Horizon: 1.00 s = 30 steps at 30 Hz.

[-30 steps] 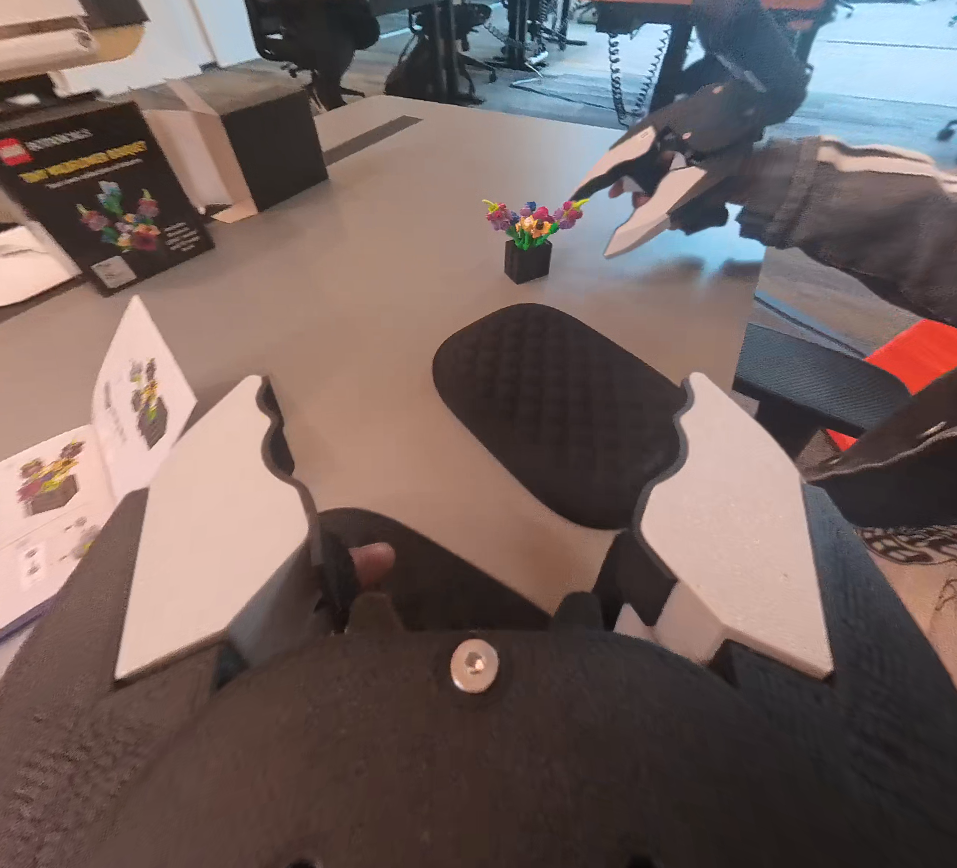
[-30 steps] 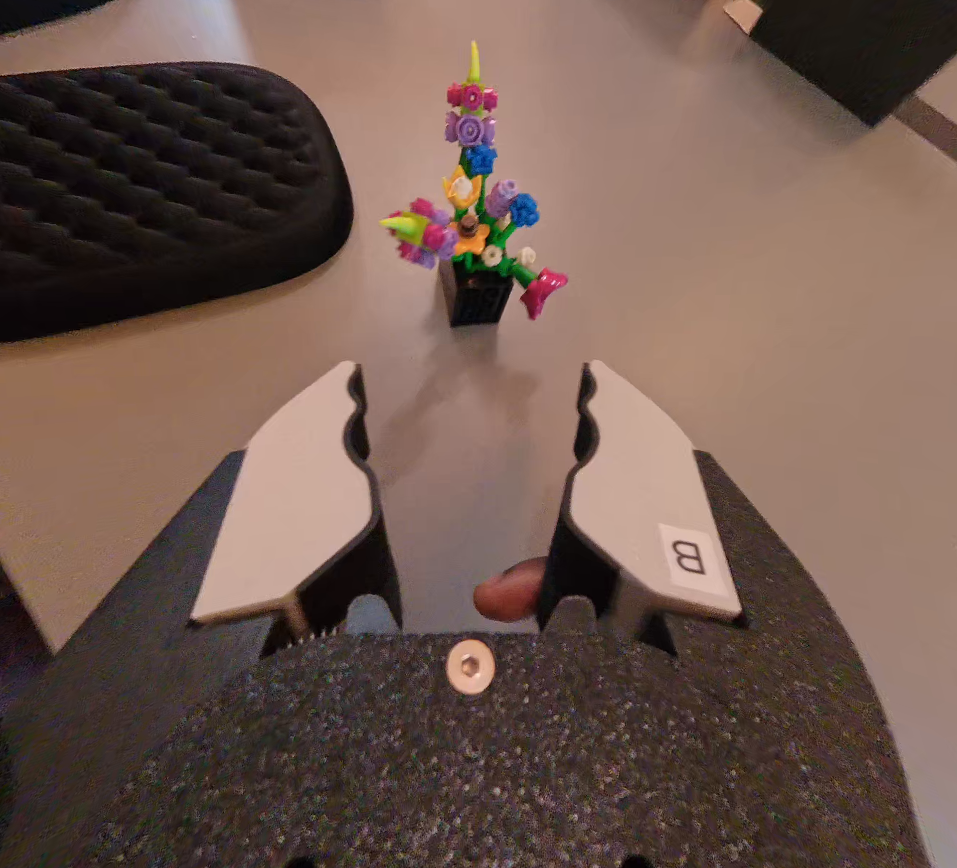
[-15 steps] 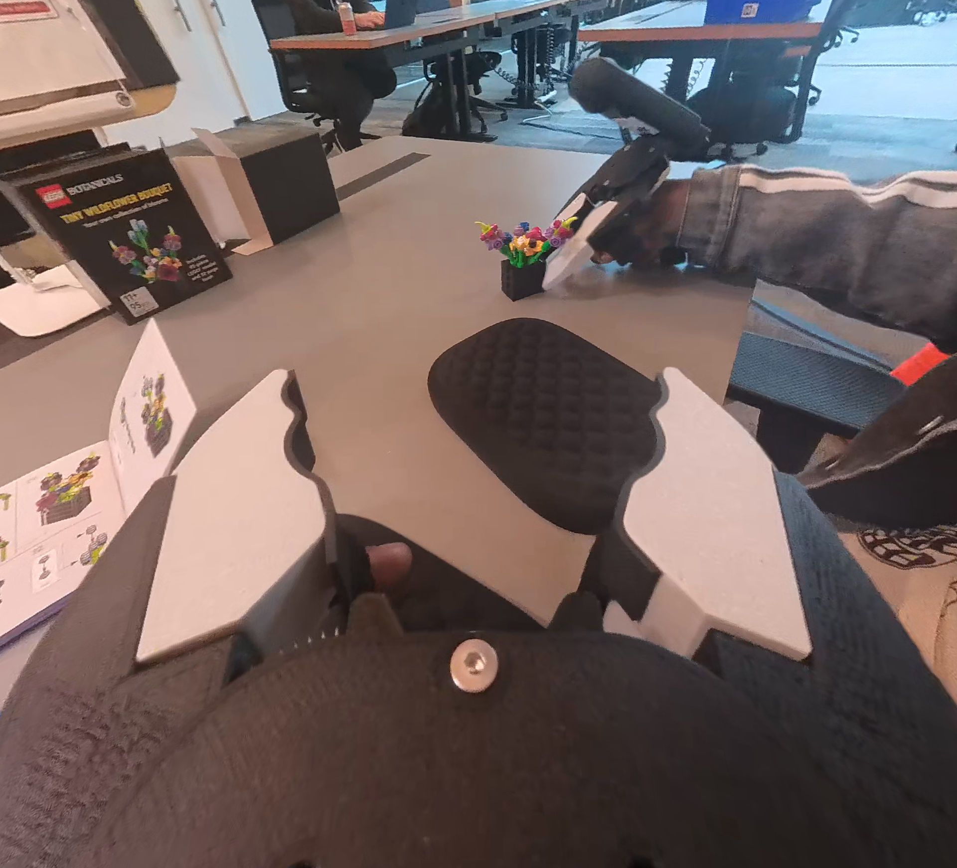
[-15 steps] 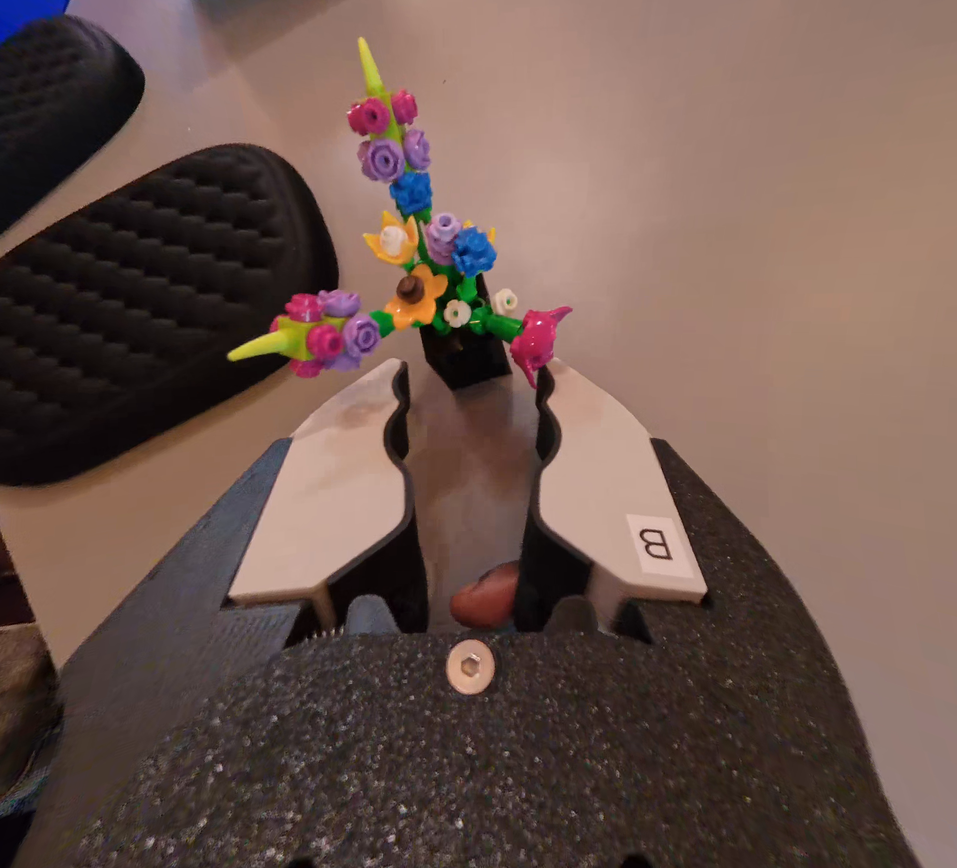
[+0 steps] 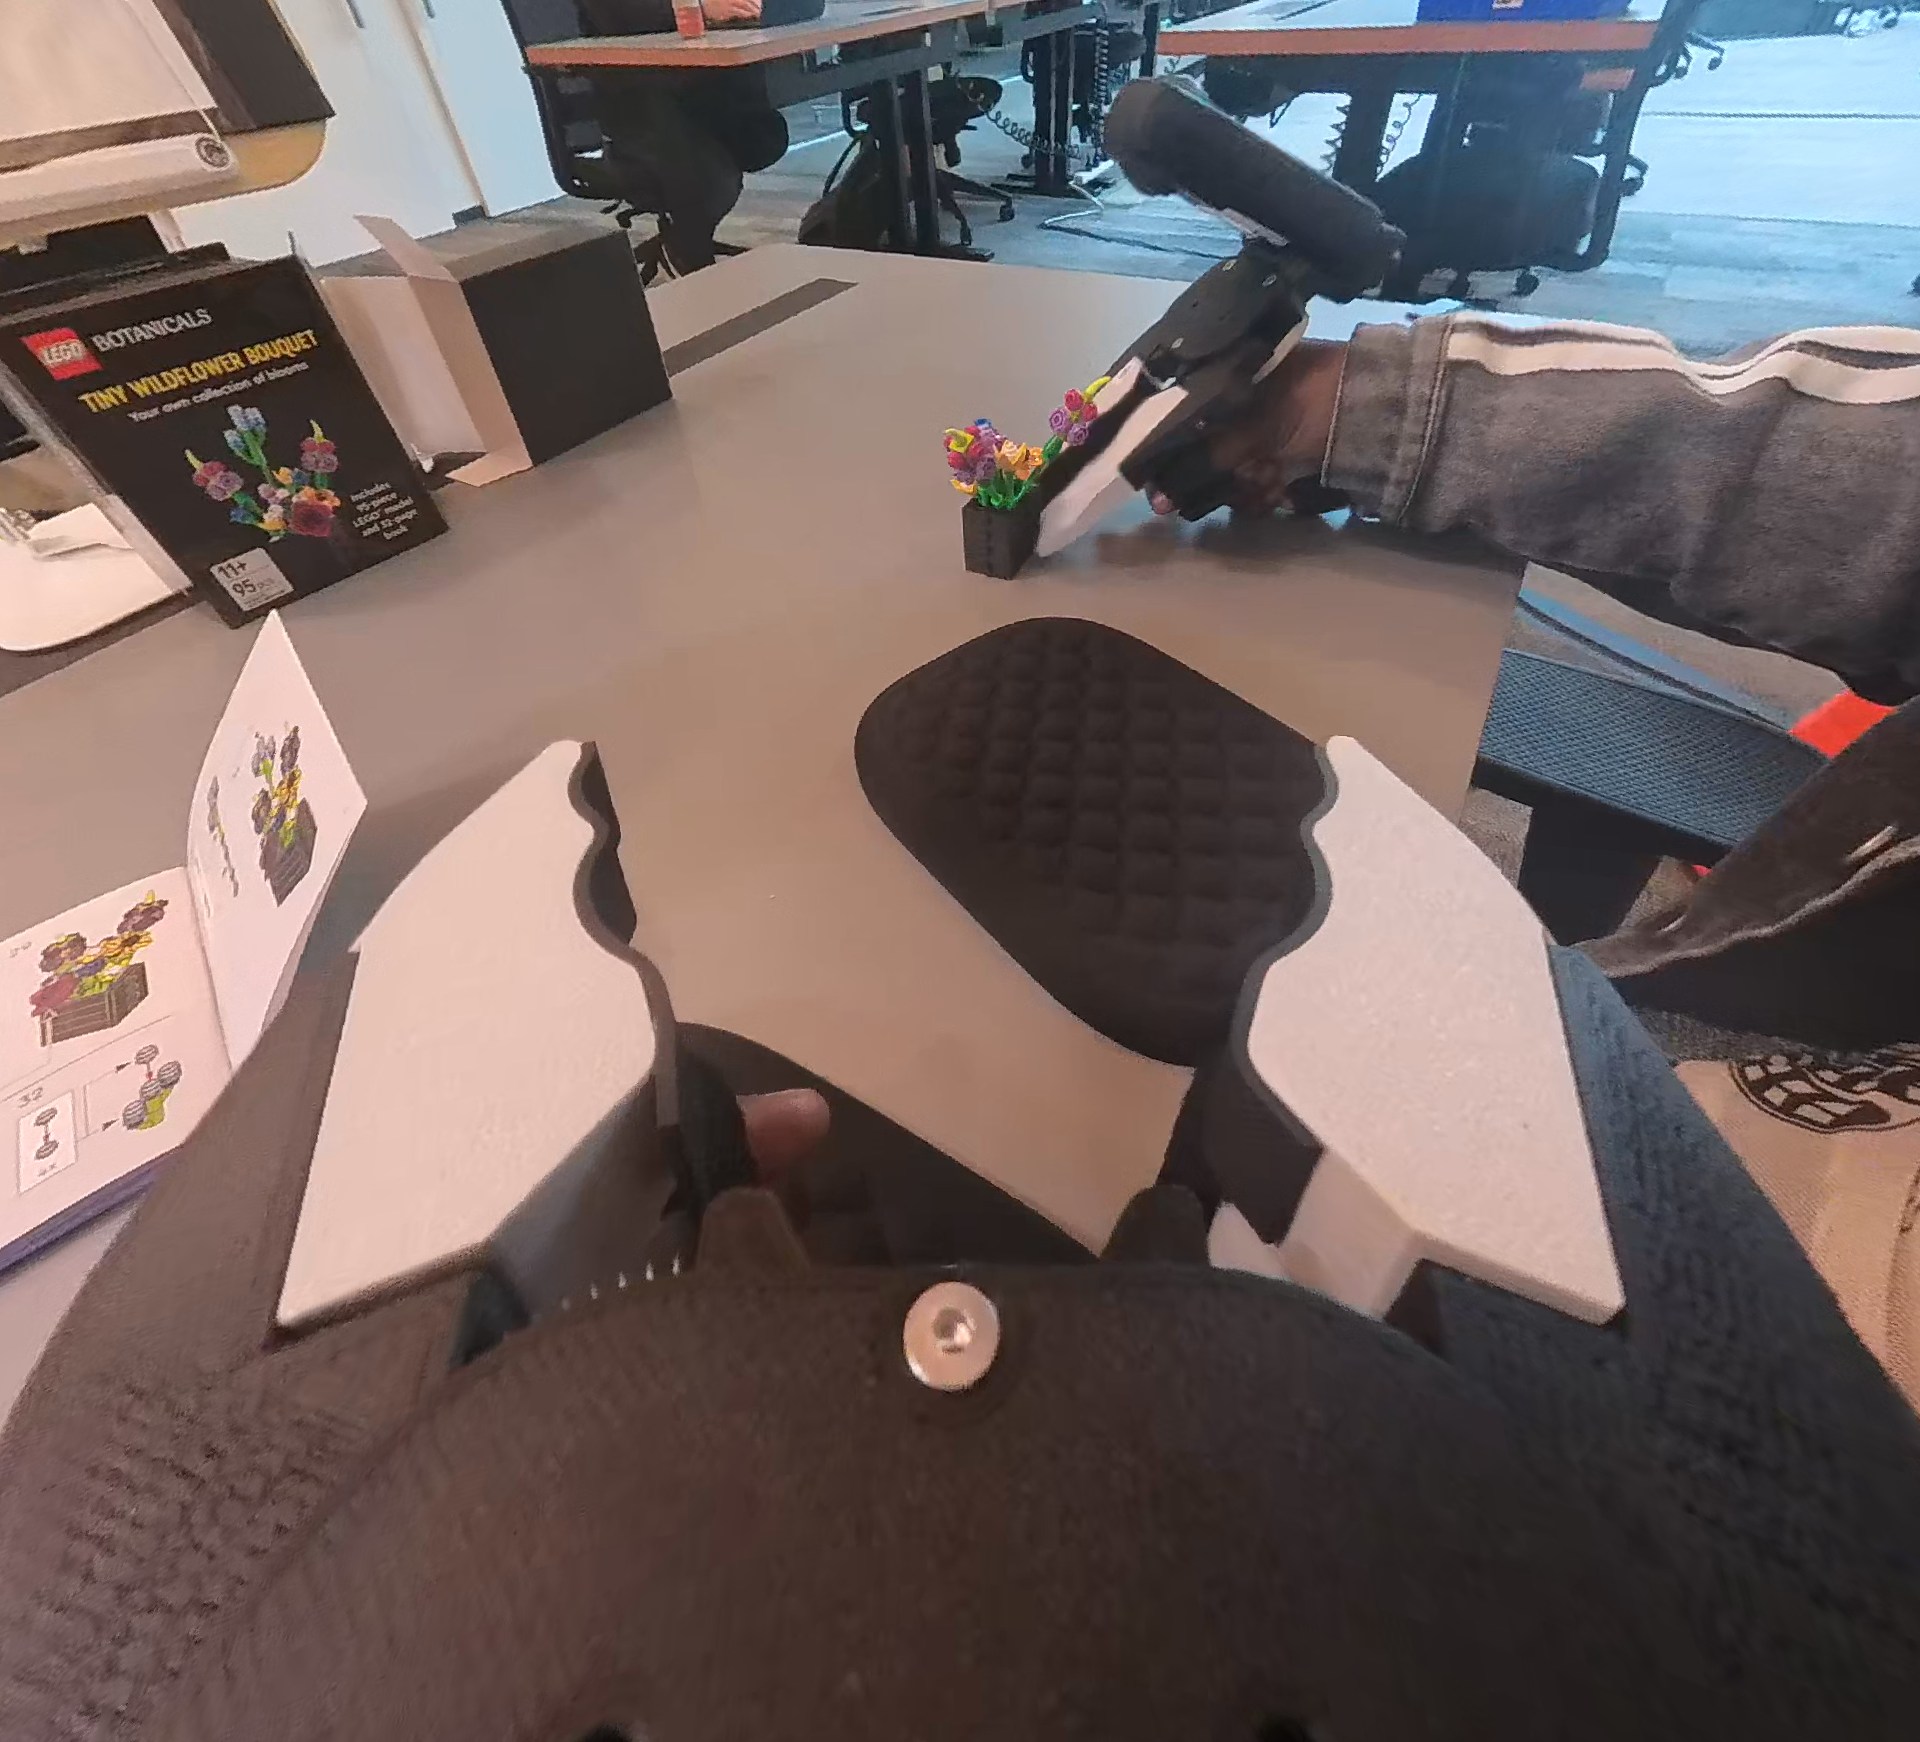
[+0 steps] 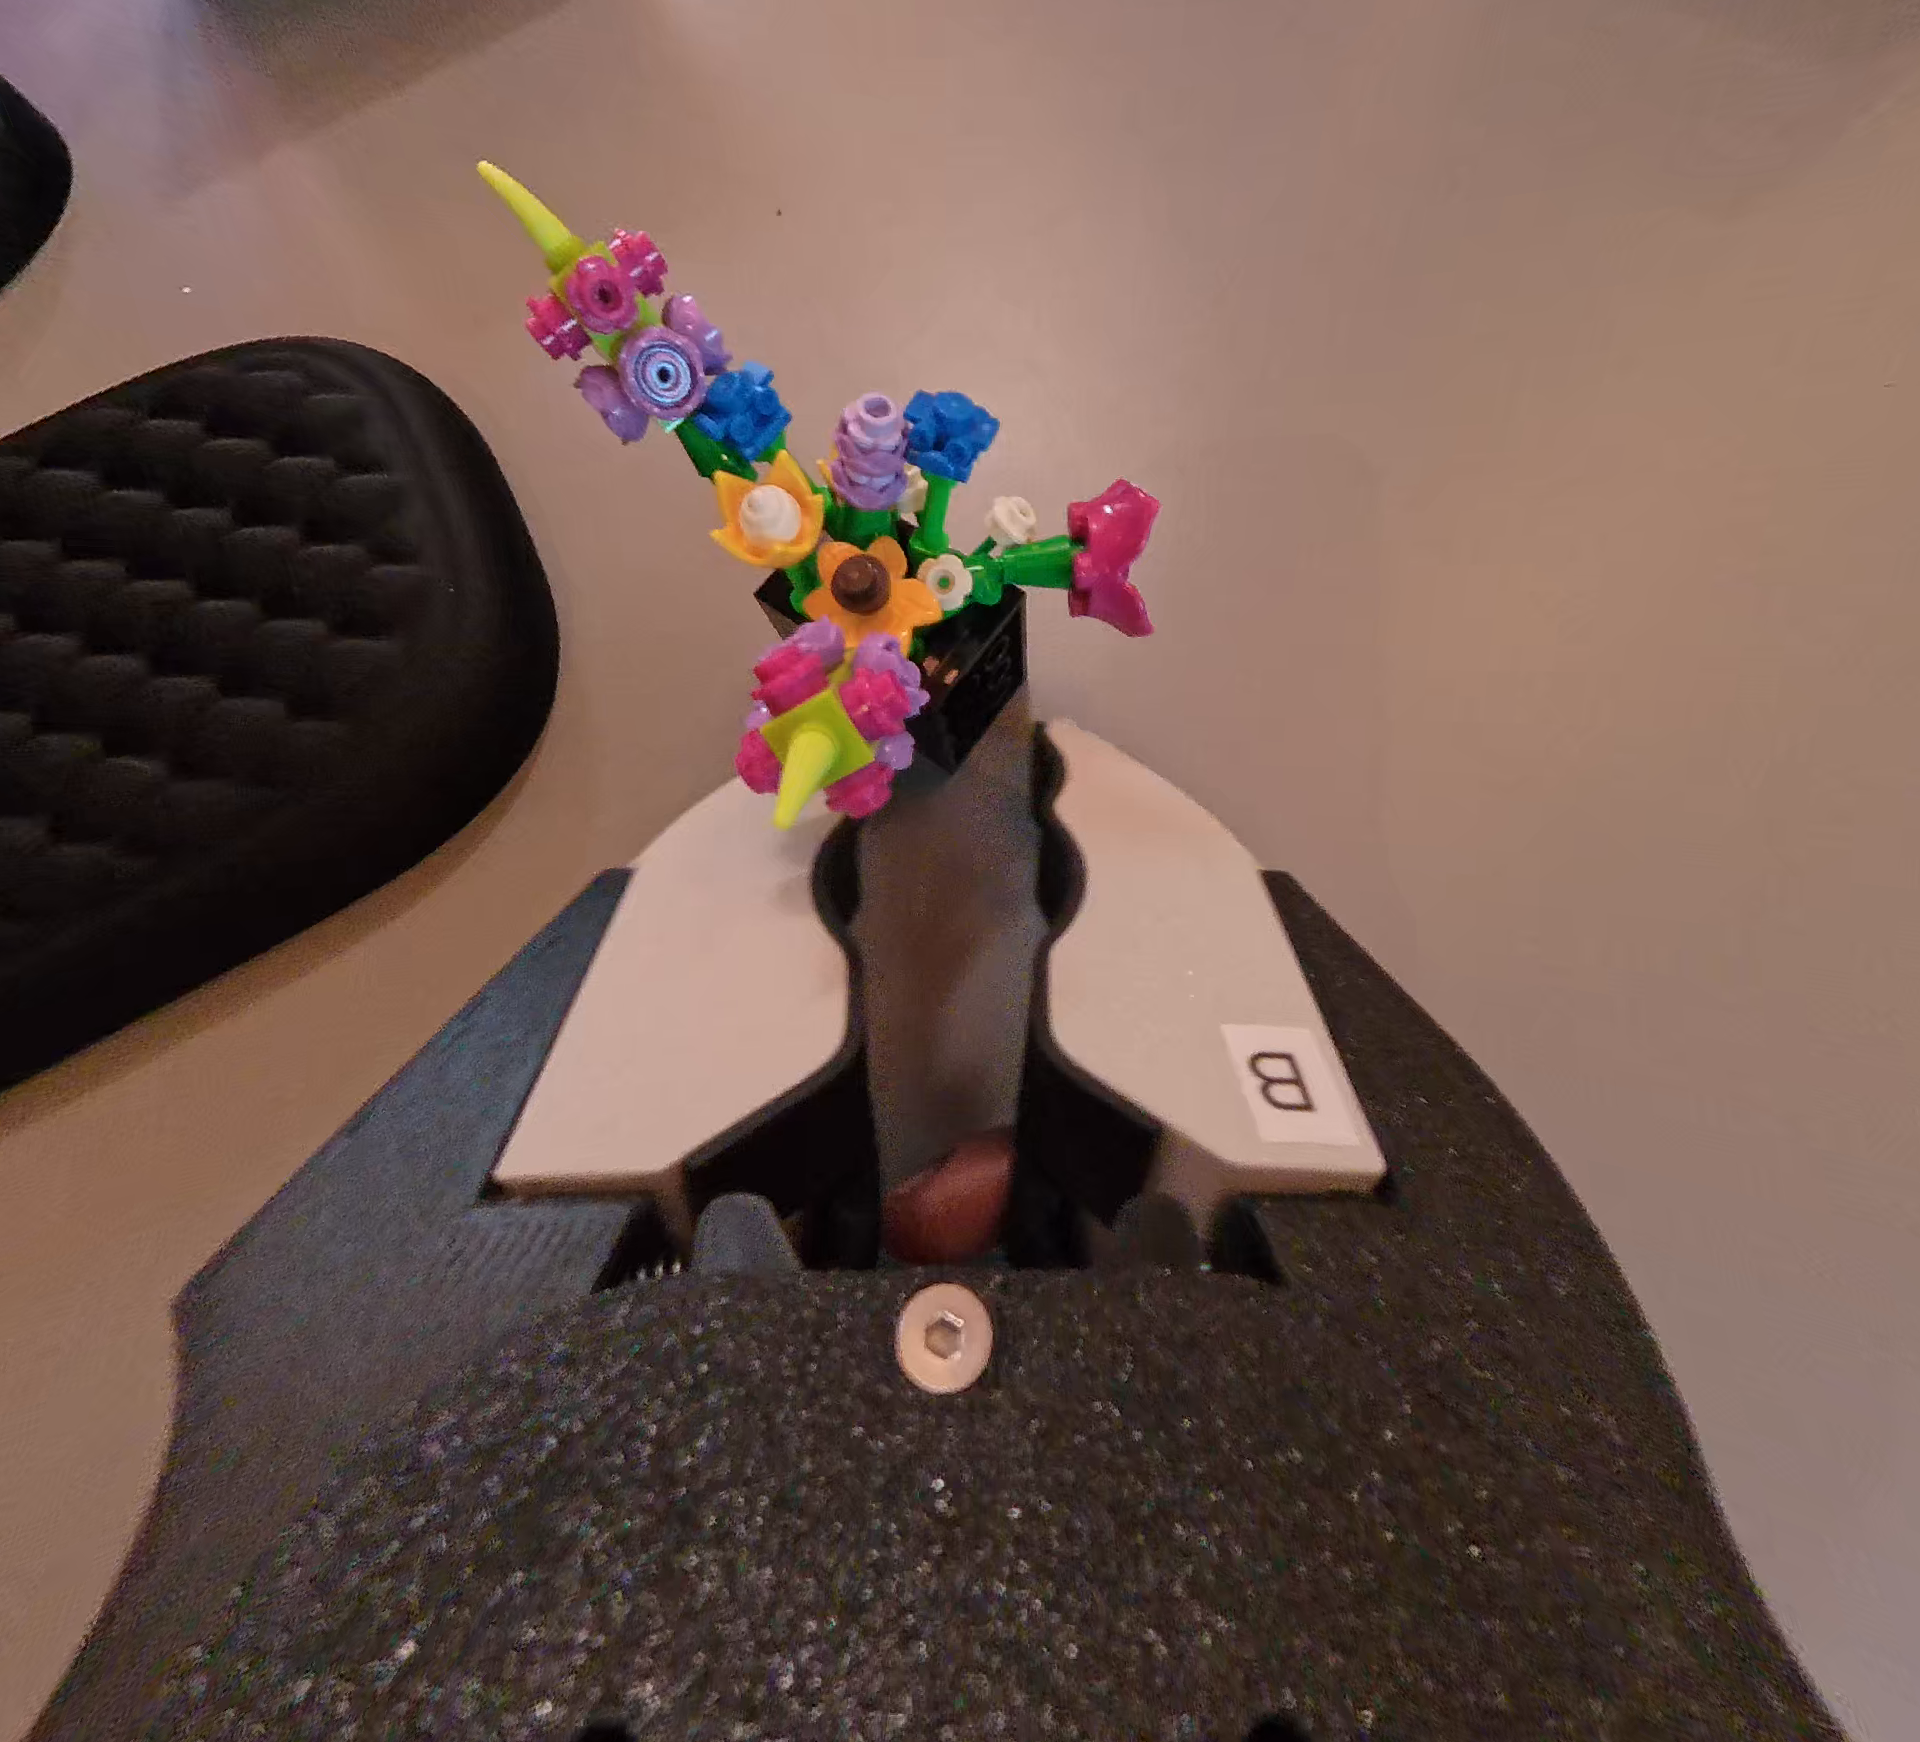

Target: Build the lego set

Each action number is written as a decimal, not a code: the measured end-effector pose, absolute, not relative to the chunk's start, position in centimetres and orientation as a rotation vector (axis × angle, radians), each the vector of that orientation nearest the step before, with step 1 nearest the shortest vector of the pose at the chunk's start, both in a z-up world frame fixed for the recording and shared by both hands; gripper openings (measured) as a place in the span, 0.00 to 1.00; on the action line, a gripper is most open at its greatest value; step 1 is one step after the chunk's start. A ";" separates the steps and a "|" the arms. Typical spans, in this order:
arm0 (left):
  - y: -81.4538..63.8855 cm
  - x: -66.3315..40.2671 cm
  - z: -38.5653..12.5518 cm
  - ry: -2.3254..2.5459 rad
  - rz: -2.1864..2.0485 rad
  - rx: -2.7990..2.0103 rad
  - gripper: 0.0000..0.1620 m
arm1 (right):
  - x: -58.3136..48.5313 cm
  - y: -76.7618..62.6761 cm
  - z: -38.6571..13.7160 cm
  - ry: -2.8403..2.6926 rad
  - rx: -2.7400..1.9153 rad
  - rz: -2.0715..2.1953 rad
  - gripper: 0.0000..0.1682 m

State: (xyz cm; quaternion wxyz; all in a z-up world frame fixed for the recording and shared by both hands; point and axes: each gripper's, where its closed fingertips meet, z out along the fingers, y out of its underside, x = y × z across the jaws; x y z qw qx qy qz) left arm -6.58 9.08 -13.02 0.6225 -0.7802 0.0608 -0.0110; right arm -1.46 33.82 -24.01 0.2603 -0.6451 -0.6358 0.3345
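Note:
A small lego flower bouquet [image 6: 862, 591] in a black box base stands on the grey table [image 5: 675, 570]. It also shows in the left wrist view [image 5: 997, 487]. My right gripper [image 6: 925, 757] has its jaws narrowed onto the near side of the black base, low on the table. One flower spike hides its left fingertip. The left wrist view shows the right gripper [image 5: 1049, 529] touching the base from the right. My left gripper [image 5: 961, 747] is open and empty, well back from the bouquet, above a black textured pad [image 5: 1081, 819].
The pad also shows left of the bouquet [image 6: 229, 653]. The lego set's box [image 5: 239, 435] and a black carton [image 5: 561, 342] stand at the far left. An open instruction booklet [image 5: 135, 965] lies near left. A chair armrest [image 5: 1631, 767] is beyond the table's right edge. There is about 30 cm between the tips of the two grippers. From the right gripper's tips to the bouquet [image 6: 229, 653] is close to 11 cm. It turns up in the left wrist view [image 5: 1064, 684] as well.
My right gripper moved forward and down to the bouquet and its jaws narrowed onto the black base. The bouquet has turned slightly. My left gripper stayed open and nearly still.

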 end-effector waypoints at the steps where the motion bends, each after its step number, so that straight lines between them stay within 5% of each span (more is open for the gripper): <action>1: 9.0 -6.6 -13.1 0.139 -0.023 -1.794 0.75 | -1.1 34.0 -23.9 -1.686 -1.786 0.890 0.24; 5: 9.1 -6.7 -13.2 0.134 -0.019 -1.791 0.75 | 0.5 33.3 -22.7 -1.418 -1.918 0.787 0.43; 8: 9.5 -6.4 -13.0 0.123 -0.053 -1.773 0.75 | 0.2 32.2 -22.6 -1.244 -1.962 0.697 0.46; 15: 9.3 -5.6 -12.3 0.149 -0.041 -1.725 0.75 | -2.0 32.3 -23.8 -1.101 -2.058 0.586 0.39; 21: 8.8 -6.0 -12.4 0.129 -0.092 -1.690 0.74 | -2.2 33.3 -23.8 -1.120 -2.025 0.505 0.24; 30: 8.2 -7.0 -13.2 0.086 -0.106 -1.689 0.74 | -4.1 36.7 -24.1 -1.169 -2.002 0.462 0.23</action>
